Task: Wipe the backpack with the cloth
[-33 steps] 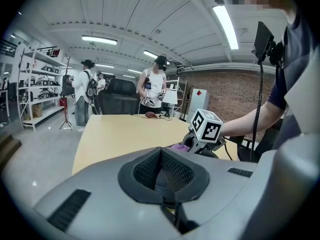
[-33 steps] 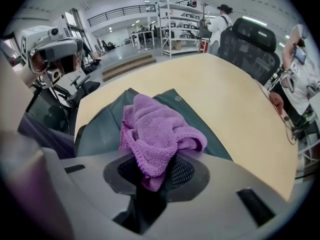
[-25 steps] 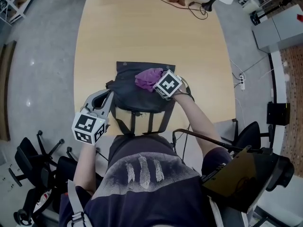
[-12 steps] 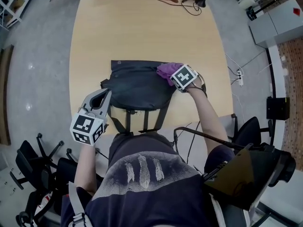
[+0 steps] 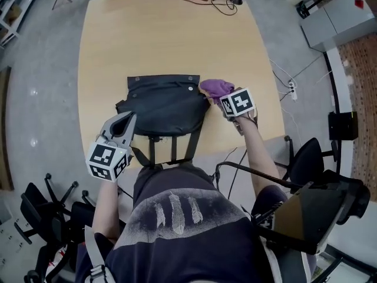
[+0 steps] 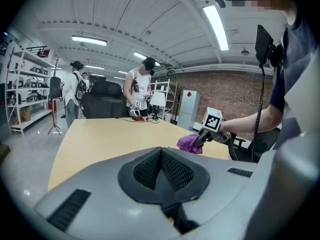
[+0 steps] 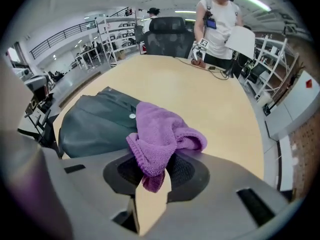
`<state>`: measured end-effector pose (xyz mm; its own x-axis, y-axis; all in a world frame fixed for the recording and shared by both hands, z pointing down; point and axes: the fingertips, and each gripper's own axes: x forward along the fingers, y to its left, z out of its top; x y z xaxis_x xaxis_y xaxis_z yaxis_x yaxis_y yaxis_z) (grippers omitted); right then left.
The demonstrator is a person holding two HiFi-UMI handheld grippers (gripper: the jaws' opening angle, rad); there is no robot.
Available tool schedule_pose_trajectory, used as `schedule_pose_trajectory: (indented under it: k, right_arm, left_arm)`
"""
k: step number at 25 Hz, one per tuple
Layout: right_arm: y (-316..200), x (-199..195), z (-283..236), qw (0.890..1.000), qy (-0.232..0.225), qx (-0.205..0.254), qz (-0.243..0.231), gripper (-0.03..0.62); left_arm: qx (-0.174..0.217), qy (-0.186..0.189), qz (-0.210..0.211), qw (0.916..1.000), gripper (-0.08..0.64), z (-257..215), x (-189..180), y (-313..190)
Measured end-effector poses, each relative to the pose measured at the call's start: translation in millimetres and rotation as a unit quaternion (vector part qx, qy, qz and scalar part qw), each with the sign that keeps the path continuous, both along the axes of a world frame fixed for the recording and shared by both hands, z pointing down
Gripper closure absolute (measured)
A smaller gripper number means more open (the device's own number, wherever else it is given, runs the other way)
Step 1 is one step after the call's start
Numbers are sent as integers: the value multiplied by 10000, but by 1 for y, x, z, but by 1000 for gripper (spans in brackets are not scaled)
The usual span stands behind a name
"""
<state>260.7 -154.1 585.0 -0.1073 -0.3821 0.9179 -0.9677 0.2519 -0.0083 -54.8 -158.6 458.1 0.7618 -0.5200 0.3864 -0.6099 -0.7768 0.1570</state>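
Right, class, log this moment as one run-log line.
left gripper: shut on dark grey fabric backpack | right gripper: shut on purple terry cloth | cloth: beside backpack

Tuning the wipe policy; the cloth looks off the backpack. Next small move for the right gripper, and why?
Probably sweep the right gripper left onto the backpack: the purple cloth pinched in its jaws sits beyond the backpack's right edge, over bare table, so it wipes nothing there.
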Motion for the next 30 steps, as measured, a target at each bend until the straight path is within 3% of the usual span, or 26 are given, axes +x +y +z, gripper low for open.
schedule_pose_trajectory:
  k: [4, 9, 12, 16, 24, 27, 30]
  right_arm:
    - [21, -48, 22, 9992, -362, -90, -148, 489]
    - [26, -113, 10, 9937, -253, 132, -1088, 489]
    - [24, -149, 3, 9831, -14, 248, -1816, 489]
    - [25, -193, 0, 9689, -80, 298, -2456, 489]
    - [34, -288, 5, 9252, -85, 228, -3787, 489]
    - [38, -316, 0, 9186, -627, 195, -3897, 489]
    - [41, -346, -18, 9186, -2183, -50, -3295, 489]
  left_arm:
    - [92, -39, 22, 9999, 552, -9, 5, 6]
    - [63, -141, -116, 9998, 552, -3, -3, 15]
    - [30, -153, -192, 9997, 552, 0, -6, 23]
    - [53, -148, -319, 9994, 552, -1, -12, 28]
    - [88, -223, -674, 9974, 552, -5, -29, 44]
    - [122, -268, -829, 9961, 552, -7, -41, 47]
    - [246, -194, -1041, 9941, 552, -16, -54, 37]
